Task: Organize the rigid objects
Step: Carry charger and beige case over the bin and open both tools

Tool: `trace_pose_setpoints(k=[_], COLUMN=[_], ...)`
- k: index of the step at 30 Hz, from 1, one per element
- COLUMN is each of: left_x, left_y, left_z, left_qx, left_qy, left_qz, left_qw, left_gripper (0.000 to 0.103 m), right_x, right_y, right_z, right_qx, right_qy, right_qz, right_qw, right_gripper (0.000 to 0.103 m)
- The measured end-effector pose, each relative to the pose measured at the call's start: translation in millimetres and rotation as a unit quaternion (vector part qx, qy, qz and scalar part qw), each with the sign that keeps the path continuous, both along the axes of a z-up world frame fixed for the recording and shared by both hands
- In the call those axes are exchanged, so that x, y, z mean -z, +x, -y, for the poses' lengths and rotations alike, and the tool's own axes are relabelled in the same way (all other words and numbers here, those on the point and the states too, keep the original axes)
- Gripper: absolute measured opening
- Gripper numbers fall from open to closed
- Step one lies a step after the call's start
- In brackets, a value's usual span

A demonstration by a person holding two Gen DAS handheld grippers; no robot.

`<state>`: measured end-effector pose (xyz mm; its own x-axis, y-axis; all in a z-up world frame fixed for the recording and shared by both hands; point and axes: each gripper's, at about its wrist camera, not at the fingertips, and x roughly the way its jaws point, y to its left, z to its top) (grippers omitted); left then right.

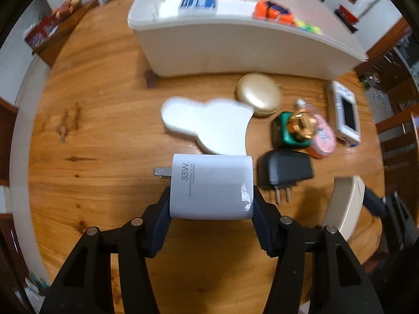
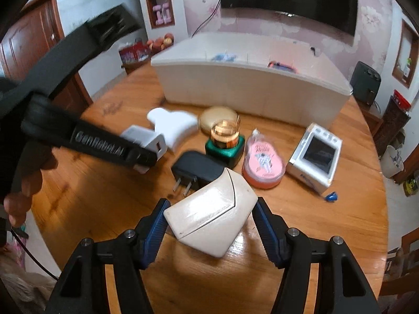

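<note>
My left gripper point(image 1: 211, 201) is shut on a white 33W charger point(image 1: 209, 185), held just above the round wooden table point(image 1: 104, 136); its prongs point left. My right gripper point(image 2: 210, 217) is shut on a cream envelope-shaped case point(image 2: 212, 214), also lifted off the table. In the right wrist view the left gripper point(image 2: 146, 157) with the white charger point(image 2: 146, 137) shows at the left. Loose on the table lie a black charger point(image 1: 284, 171), a white cloud-shaped piece point(image 1: 209, 123), a gold round case point(image 1: 259, 94), a green bottle with a gold cap point(image 1: 293, 130), a pink container point(image 1: 323, 138) and a white toy oven point(image 1: 344, 112).
A long white divided organizer box point(image 1: 235, 49) stands at the back of the table, holding a blue packet point(image 1: 199, 0) and an orange item point(image 1: 273, 11). A small blue piece point(image 2: 331, 196) lies near the toy oven. A hand point(image 2: 21, 191) holds the left gripper. Bare wood lies to the left.
</note>
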<state>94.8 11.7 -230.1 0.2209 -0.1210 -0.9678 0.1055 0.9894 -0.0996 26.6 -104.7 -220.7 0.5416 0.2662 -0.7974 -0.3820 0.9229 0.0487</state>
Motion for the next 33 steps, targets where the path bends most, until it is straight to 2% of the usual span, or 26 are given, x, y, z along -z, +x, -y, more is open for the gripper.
trace_pose_setpoints(k=[8, 11, 17, 21, 24, 27, 30, 33], left_x=[-67.5, -87.3, -134.6, -165.3, -170.4, -162.0, -141.1, -110.8], left_y=[2.7, 22.9, 70.2, 108.8, 137.1, 165.7, 191.6, 211.5], left_z=[5.0, 9.1, 13.5, 16.1, 19.6, 21.2, 22.5, 24.9], left_qx=[0.026, 0.024, 0.026, 0.021, 0.012, 0.000, -0.009, -0.013], left_qy=[-0.007, -0.014, -0.012, -0.006, 0.004, 0.012, 0.020, 0.034], left_qz=[0.053, 0.069, 0.118, 0.167, 0.180, 0.175, 0.156, 0.127], left_qw=[0.9982, 0.9972, 0.9926, 0.9857, 0.9836, 0.9845, 0.9876, 0.9912], left_gripper=[0.060, 0.060, 0.060, 0.060, 0.060, 0.060, 0.060, 0.060], right_x=[-54.5, -76.8, -130.4, -163.3, -177.2, -183.0, -172.5, -147.0], right_y=[6.7, 21.0, 73.6, 121.2, 156.6, 189.1, 218.0, 236.2], right_z=[2.1, 1.8, 1.0, 5.6, 10.8, 18.2, 22.6, 19.1], right_qx=[0.012, 0.013, 0.029, 0.051, 0.075, 0.094, 0.109, 0.110], right_qy=[0.019, 0.011, 0.001, 0.004, 0.008, 0.017, 0.026, 0.007], right_qz=[0.057, 0.082, 0.123, 0.137, 0.131, 0.122, 0.097, 0.065], right_qw=[0.998, 0.996, 0.992, 0.989, 0.988, 0.988, 0.989, 0.992], right_gripper=[0.065, 0.065, 0.065, 0.065, 0.065, 0.065, 0.065, 0.065])
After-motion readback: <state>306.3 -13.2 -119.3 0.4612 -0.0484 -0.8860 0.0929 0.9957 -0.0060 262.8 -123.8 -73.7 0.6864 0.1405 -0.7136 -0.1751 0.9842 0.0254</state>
